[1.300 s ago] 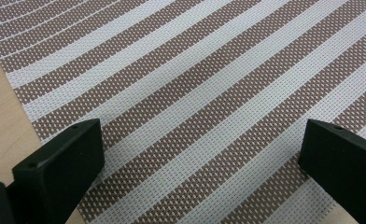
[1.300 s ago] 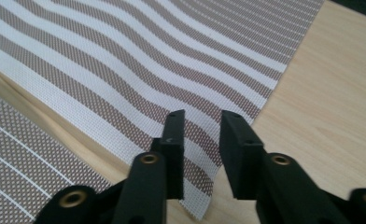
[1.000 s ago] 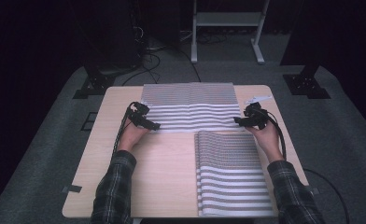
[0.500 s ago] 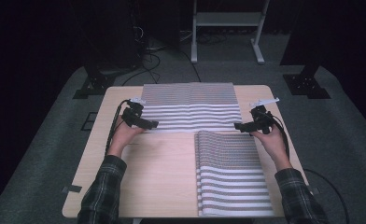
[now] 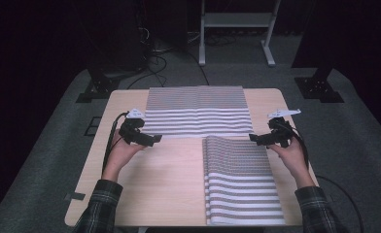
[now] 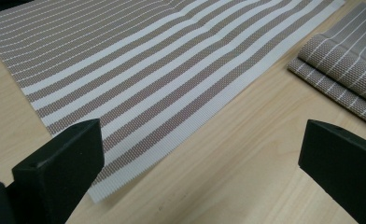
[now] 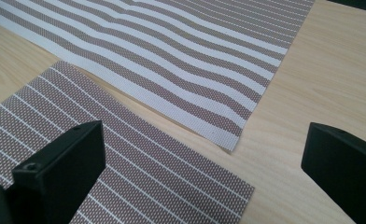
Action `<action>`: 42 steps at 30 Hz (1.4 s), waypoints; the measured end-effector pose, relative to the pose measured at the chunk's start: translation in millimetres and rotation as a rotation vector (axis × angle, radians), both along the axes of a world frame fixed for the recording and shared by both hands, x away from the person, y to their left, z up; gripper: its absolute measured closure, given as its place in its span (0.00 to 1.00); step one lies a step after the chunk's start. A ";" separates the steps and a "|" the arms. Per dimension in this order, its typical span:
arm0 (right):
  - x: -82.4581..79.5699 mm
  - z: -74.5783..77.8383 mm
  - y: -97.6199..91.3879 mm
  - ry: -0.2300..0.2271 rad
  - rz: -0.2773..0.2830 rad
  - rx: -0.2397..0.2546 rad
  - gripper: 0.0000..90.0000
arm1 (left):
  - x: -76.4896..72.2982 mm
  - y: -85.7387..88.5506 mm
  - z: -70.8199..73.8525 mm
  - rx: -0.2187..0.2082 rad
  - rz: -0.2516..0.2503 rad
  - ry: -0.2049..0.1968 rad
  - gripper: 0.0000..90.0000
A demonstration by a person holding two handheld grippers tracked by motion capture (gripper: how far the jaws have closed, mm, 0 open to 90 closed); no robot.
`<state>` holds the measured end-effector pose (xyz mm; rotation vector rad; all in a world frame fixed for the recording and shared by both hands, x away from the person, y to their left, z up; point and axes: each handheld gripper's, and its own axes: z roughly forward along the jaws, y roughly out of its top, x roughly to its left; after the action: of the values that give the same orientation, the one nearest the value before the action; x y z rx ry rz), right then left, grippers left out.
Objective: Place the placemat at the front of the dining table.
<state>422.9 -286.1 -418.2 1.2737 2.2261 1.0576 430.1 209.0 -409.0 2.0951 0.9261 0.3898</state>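
Note:
A brown-and-white striped placemat [image 5: 198,111] lies flat across the far half of the wooden table [image 5: 164,184]. A second striped mat [image 5: 239,179], folded over, lies at the near right. My left gripper [image 5: 152,139] hovers just off the flat mat's near left corner, open and empty. In the left gripper view that mat [image 6: 148,70] lies beyond the wide-apart jaws of the left gripper [image 6: 200,140]. My right gripper [image 5: 256,138] is at the flat mat's near right corner, above the folded mat [image 7: 139,158]. Its jaws have just been opening, and the right gripper [image 7: 202,140] holds nothing.
Bare wood [image 6: 228,177] separates the two mats at the near left. A piece of tape [image 5: 74,196] sits at the table's near left corner. Behind the table stand a white frame [image 5: 234,29] and black stand bases [image 5: 320,90], with cables [image 5: 154,58] on the grey floor.
Both hands have drawn back from the flat mat's near edge toward the person, the left one also lifting. The right jaws have spread. The mat now lies free.

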 end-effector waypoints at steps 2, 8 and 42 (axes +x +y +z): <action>-4.5 -2.2 -0.2 -0.001 0.002 0.003 0.00 | -5.7 3.0 -0.2 0.002 0.007 -0.001 0.00; -18.4 -10.8 1.2 0.003 0.010 -0.014 0.00 | -27.1 15.4 -4.5 0.016 0.016 -0.013 0.00; -107.1 -27.8 -47.9 -0.088 -0.024 0.057 0.00 | -135.3 49.4 -34.0 0.066 0.059 -0.086 0.00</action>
<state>315.7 -334.0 -446.0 1.2491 2.1252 1.1529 294.8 258.5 -443.1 2.0970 0.9371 0.5442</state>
